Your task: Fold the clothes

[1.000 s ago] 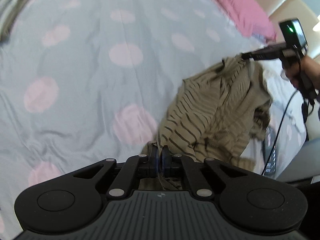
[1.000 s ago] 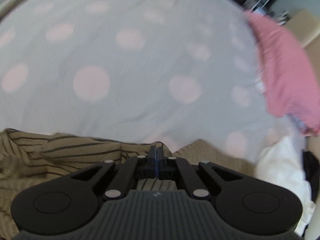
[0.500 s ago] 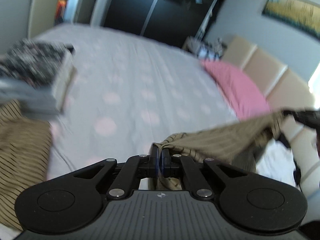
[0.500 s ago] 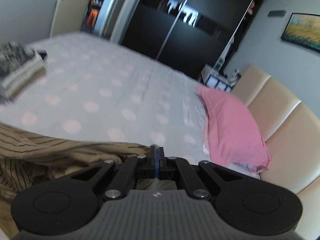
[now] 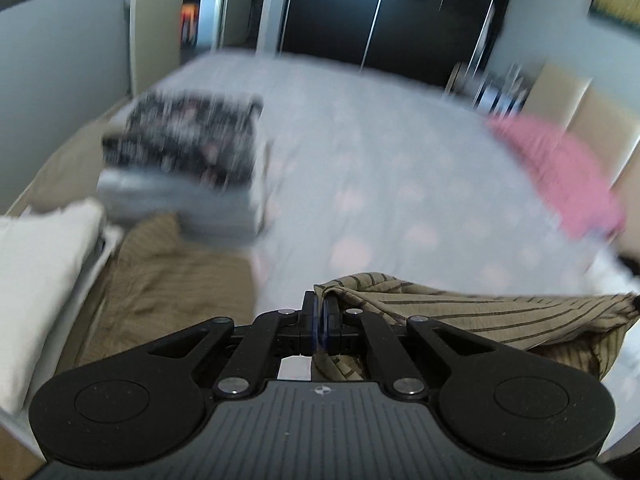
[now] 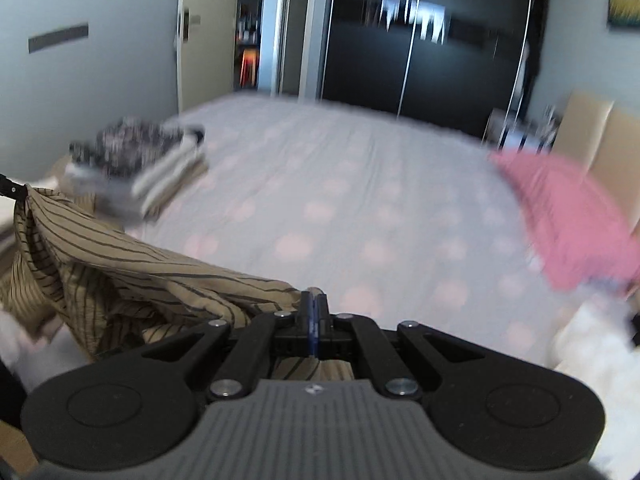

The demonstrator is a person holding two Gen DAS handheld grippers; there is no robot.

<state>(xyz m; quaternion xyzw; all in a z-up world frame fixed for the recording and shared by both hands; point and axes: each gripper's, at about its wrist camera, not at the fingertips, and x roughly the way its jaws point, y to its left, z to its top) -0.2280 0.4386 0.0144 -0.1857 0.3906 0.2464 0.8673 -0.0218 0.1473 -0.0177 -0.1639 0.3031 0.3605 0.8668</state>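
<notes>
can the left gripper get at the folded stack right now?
Probably not as is. The left gripper is shut on the striped garment, which the right gripper also holds. The folded stack lies ahead-left on the bed, path apparently open, but the garment must be released first.

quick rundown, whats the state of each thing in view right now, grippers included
left gripper: shut on the striped garment
right gripper: shut on the striped garment
striped garment: unfolded, held up and stretched between the two grippers
stack of clothes: folded, lying on the bed
pink pillow: lying at the head of the bed
bed: covered by a dotted sheet
wardrobe doors: closed
</notes>
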